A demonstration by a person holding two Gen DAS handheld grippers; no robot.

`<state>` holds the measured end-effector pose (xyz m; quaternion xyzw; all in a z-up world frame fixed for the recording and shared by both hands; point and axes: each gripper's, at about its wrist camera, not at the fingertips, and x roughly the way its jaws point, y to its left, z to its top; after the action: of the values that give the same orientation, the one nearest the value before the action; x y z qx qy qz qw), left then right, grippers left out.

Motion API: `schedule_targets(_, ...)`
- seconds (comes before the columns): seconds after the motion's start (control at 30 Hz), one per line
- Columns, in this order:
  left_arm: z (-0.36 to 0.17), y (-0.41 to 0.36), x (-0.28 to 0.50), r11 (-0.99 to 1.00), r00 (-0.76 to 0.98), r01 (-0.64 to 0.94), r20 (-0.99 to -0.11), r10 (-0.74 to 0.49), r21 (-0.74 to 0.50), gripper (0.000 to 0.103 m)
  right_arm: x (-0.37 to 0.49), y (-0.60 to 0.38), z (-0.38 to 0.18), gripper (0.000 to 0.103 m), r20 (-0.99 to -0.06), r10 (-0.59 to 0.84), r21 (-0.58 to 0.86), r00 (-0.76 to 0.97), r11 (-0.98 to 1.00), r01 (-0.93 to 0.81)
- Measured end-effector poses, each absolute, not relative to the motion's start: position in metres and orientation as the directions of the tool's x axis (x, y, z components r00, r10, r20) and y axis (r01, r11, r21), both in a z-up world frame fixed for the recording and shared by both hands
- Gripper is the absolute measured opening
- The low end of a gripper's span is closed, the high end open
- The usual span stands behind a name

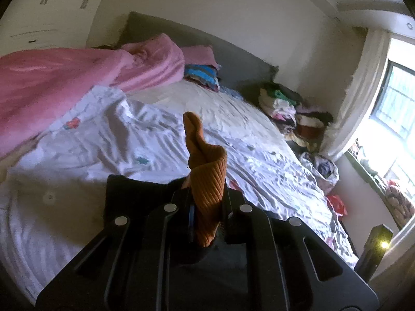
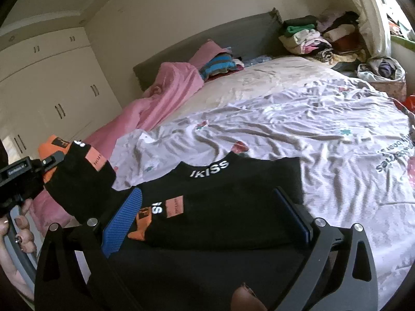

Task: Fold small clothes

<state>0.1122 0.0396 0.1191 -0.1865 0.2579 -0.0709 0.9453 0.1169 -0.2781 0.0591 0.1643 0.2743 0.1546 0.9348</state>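
Observation:
A small black top (image 2: 233, 202) with white "IKISS" lettering and orange patches lies on the white sheet (image 2: 298, 119) near the bed's front edge. My left gripper (image 1: 207, 197) is shut on its orange ribbed cuff (image 1: 207, 171) and holds that sleeve up. In the right wrist view the left gripper (image 2: 49, 165) is at the far left with the lifted sleeve (image 2: 83, 178). My right gripper (image 2: 207, 220) is open just above the top's body, blue pads (image 2: 122, 220) apart.
A pink blanket (image 2: 160, 96) lies along the bed's left side. Folded clothes (image 2: 220, 64) sit by the grey headboard (image 2: 220, 36). A clothes pile (image 2: 324, 39) is at the far right corner. Wardrobes (image 2: 52, 88) stand to the left, a window (image 1: 394, 103) to the right.

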Motion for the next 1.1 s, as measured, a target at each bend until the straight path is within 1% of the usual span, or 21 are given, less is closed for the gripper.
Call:
schedule_targets(0.27,0.09,0.002,0.136,0.918,0.795,0.109,-0.521,-0.311,-0.381,0.007,0.116,-0.305,0.053,0.099,-0.48,0.318,0.379,0.818,0.916,-0.133)
schedule_targets(0.43,0.063,-0.019,0.147,0.914,0.742,0.148,-0.568,-0.355,-0.378,0.007,0.115,-0.321,0.044,0.099,-0.5,0.273,0.368,0.822,0.926,-0.084)
schedule_targets(0.83,0.008,-0.049,0.155,0.87,0.581,0.249,-0.653,-0.486,-0.426,0.009,0.116,-0.333,0.025,0.099,-0.564,0.205,0.321,0.8,0.947,-0.017)
schedule_targets(0.9,0.003,-0.053,0.154,0.863,0.557,0.27,-0.661,-0.502,-0.428,0.011,0.116,-0.332,0.022,0.099,-0.577,0.193,0.305,0.794,0.952,-0.01)
schedule_targets(0.93,0.0,-0.055,0.153,0.861,0.547,0.279,-0.666,-0.507,-0.426,0.016,0.116,-0.332,0.021,0.099,-0.582,0.19,0.301,0.791,0.954,-0.007)
schedule_targets(0.97,-0.001,-0.056,0.153,0.859,0.54,0.288,-0.669,-0.511,-0.423,0.025,0.116,-0.333,0.019,0.099,-0.589,0.186,0.298,0.786,0.955,-0.003)
schedule_targets(1.0,-0.003,-0.058,0.151,0.856,0.532,0.297,-0.671,-0.516,-0.422,0.029,0.116,-0.334,0.016,0.099,-0.6,0.183,0.297,0.779,0.955,0.005)
schedule_targets(1.03,-0.003,-0.058,0.151,0.853,0.53,0.3,-0.669,-0.521,-0.426,0.037,0.117,-0.334,0.014,0.099,-0.611,0.18,0.296,0.771,0.955,0.012)
schedule_targets(1.07,-0.002,-0.058,0.151,0.849,0.526,0.305,-0.667,-0.528,-0.433,0.041,0.117,-0.334,0.012,0.099,-0.616,0.181,0.298,0.767,0.954,0.015)
schedule_targets(1.1,0.0,-0.056,0.151,0.843,0.525,0.309,-0.66,-0.537,-0.44,0.042,0.118,-0.334,0.01,0.099,-0.622,0.186,0.303,0.761,0.953,0.014)
